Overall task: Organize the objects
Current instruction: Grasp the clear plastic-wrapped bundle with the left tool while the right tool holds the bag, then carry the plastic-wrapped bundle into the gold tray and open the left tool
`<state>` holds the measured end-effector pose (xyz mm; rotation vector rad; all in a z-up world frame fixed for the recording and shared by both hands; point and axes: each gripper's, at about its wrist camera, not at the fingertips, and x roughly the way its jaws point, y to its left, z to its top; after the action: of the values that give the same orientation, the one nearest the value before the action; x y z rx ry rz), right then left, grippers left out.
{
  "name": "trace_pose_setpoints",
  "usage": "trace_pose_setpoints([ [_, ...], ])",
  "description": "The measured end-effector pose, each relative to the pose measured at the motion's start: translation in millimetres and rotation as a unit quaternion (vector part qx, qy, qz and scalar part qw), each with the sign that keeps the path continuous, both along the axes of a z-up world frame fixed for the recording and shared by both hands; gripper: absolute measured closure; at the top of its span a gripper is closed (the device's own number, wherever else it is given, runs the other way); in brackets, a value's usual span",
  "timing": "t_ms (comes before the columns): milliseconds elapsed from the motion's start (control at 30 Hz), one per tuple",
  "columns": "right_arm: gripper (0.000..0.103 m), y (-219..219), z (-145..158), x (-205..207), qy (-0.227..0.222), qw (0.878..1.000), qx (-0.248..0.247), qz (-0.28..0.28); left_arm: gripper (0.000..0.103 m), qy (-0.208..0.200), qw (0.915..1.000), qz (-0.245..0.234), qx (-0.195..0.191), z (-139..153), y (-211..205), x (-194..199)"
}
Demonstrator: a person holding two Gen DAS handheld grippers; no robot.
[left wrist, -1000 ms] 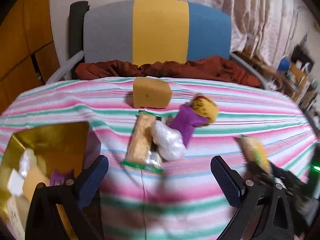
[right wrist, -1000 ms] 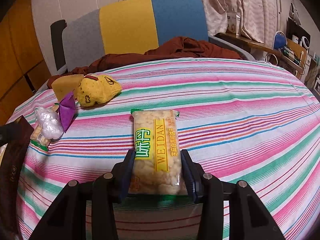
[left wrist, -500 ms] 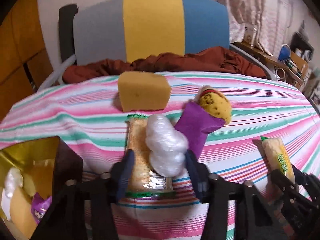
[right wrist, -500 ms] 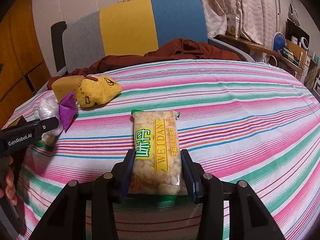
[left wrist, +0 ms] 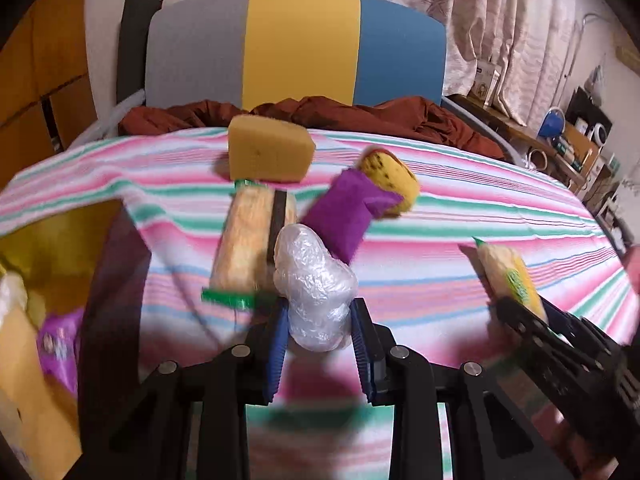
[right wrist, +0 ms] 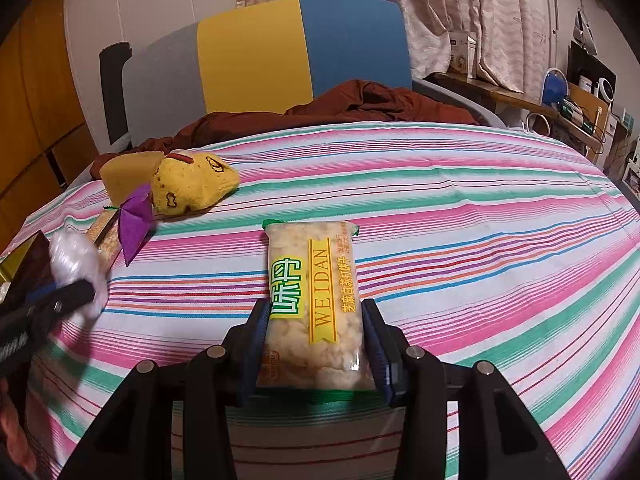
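My left gripper (left wrist: 319,330) is shut on a clear plastic-wrapped bundle (left wrist: 316,280) and holds it above the striped tablecloth (left wrist: 460,208). The bundle also shows in the right wrist view (right wrist: 78,264). My right gripper (right wrist: 316,344) is shut on a yellow snack packet (right wrist: 316,300), which also shows in the left wrist view (left wrist: 510,274). On the cloth lie a second snack packet (left wrist: 244,240), a yellow sponge (left wrist: 270,154), a purple cloth (left wrist: 346,216) and a yellow plush toy (right wrist: 192,188).
An open gold-lined box (left wrist: 52,280) with several items inside stands at the left edge. A grey, yellow and blue chair (left wrist: 296,48) with a brown cloth (left wrist: 360,116) is behind the table. Cluttered shelves (right wrist: 576,96) stand at the right.
My left gripper moved in, shut on the plastic-wrapped bundle and lifted it off the snack packet. My right gripper has kept still with its packet.
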<state>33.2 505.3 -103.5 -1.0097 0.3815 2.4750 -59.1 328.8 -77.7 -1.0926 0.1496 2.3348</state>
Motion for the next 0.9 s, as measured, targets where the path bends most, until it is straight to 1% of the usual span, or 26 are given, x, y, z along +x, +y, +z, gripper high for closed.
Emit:
trace_pose_setpoints([
  [67,0.058,0,0,0,0.0,1.0,0.001,-0.001,0.072,-0.007,0.9999,-0.002,0.011,0,-4,10],
  [300,0.058,2,1,1,-0.001,1.0,0.006,-0.013,0.072,-0.019,0.9993,-0.012,0.029,6,-19,43],
  [400,0.058,1,1,1,-0.002,1.0,0.007,-0.015,0.072,-0.022,0.9987,-0.011,0.044,13,-32,53],
  [533,0.058,-1,1,0,-0.005,1.0,0.014,-0.016,0.072,-0.012,0.9975,-0.007,0.069,31,-58,64],
  [700,0.058,-2,1,-1,-0.011,1.0,0.023,-0.017,0.072,0.0,0.9961,0.015,0.087,52,-96,61],
  [767,0.058,-4,2,-2,-0.013,0.999,0.028,-0.018,0.072,0.001,0.9946,0.031,0.099,61,-118,53],
  [900,0.058,-8,3,-4,-0.018,0.999,0.038,-0.016,0.072,0.01,0.9925,0.06,0.106,70,-153,36],
])
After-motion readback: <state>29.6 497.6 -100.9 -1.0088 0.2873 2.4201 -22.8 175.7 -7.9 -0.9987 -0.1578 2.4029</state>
